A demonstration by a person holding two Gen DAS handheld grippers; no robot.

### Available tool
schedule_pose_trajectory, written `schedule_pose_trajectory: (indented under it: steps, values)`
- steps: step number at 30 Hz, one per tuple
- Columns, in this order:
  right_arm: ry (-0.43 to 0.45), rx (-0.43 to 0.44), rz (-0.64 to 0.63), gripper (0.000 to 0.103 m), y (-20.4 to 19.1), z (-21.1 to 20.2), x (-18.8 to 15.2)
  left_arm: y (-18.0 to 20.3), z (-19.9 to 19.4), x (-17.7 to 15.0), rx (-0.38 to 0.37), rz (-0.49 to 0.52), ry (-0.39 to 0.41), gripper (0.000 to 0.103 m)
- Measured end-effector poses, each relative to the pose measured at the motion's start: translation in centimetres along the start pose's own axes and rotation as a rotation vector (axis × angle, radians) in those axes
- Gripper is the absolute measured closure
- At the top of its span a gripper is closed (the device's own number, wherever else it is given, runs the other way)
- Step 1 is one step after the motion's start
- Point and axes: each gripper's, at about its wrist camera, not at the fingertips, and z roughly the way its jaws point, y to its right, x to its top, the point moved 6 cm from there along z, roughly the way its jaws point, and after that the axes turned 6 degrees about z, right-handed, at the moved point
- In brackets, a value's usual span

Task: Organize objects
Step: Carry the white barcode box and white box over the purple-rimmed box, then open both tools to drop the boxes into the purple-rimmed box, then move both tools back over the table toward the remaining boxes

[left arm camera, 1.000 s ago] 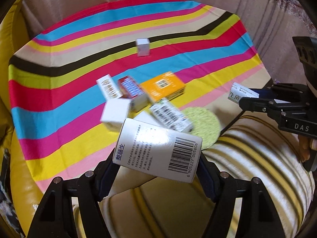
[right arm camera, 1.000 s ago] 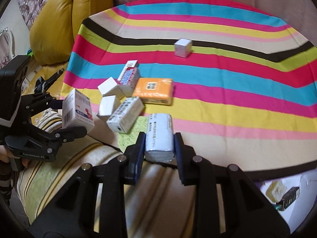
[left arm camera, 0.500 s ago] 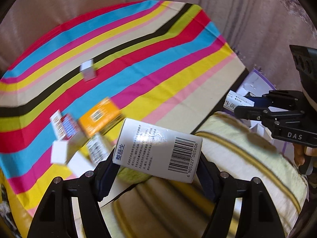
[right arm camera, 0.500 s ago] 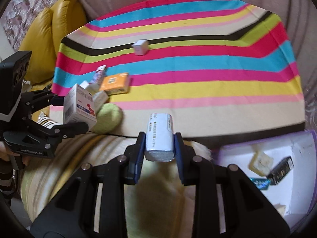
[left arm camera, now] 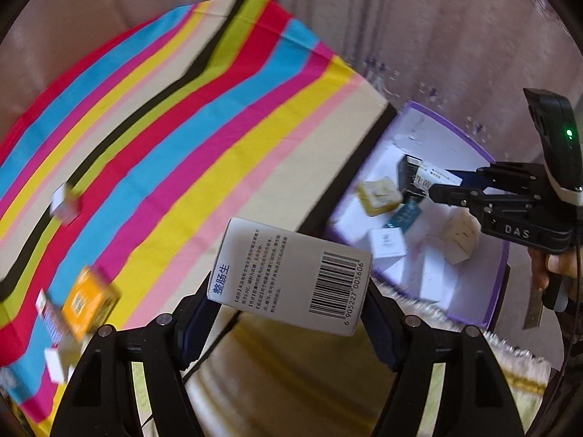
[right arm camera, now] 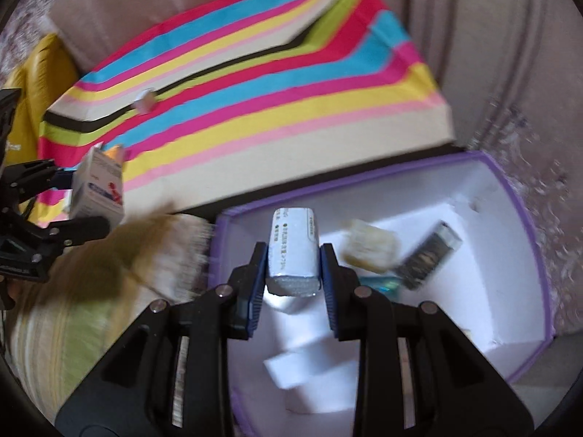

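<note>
My left gripper [left arm camera: 288,291] is shut on a white medicine box [left arm camera: 291,273] with a barcode, held across the pads above the edge of the striped cloth [left arm camera: 182,127]. My right gripper [right arm camera: 293,255] is shut on a narrow silver-white packet [right arm camera: 293,247], which hangs over the purple-rimmed white bin [right arm camera: 521,196]. In the left wrist view the right gripper [left arm camera: 437,187] and its packet [left arm camera: 435,176] hover over the same bin [left arm camera: 495,291]. The right wrist view shows the left gripper's box [right arm camera: 96,189] at the far left.
The bin holds several small boxes, among them a cream block [right arm camera: 370,249] and a dark box [right arm camera: 430,255]. An orange box [left arm camera: 87,302] and a small white box [left arm camera: 63,204] lie on the cloth. A yellow cushion [right arm camera: 32,83] sits far left; a striped blanket [left arm camera: 291,382] lies below.
Both grippers have swung right, away from the pile of boxes on the cloth, and the purple-rimmed bin has come into view under the right gripper. Both grips are unchanged.
</note>
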Motion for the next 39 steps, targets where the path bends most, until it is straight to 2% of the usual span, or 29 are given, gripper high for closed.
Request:
schedule_pose_trajectory:
  steps: [12, 19, 25, 27, 29, 34, 39]
  values:
    - [0.000, -0.161, 0.119, 0.070, 10.0, -0.1, -1.8, 9.0, 4.9, 5.5, -0.063, 0.186, -0.061, 0.030]
    - [-0.014, -0.232, 0.152, 0.070, 13.4, 0.1, -2.7, 11.4, 7.8, 7.0, -0.080, 0.215, -0.101, 0.030]
    - [-0.019, -0.235, 0.171, 0.068, 14.4, 0.4, -2.9, 11.6, 9.2, 8.2, -0.093, 0.181, -0.116, 0.029]
    - [-0.020, -0.233, 0.176, 0.059, 14.4, 0.5, -2.8, 11.5, 9.6, 8.2, -0.101, 0.163, -0.128, 0.028]
    - [-0.012, -0.229, 0.179, 0.042, 14.3, 0.3, -2.9, 11.4, 9.8, 8.1, -0.104, 0.154, -0.136, 0.027]
    - [-0.004, -0.220, 0.184, 0.040, 14.1, 0.2, -2.9, 11.4, 9.4, 8.1, -0.116, 0.150, -0.119, 0.021]
    - [-0.006, -0.201, 0.178, 0.040, 13.3, 0.2, -2.8, 10.3, 7.9, 7.8, -0.130, 0.125, -0.093, 0.021]
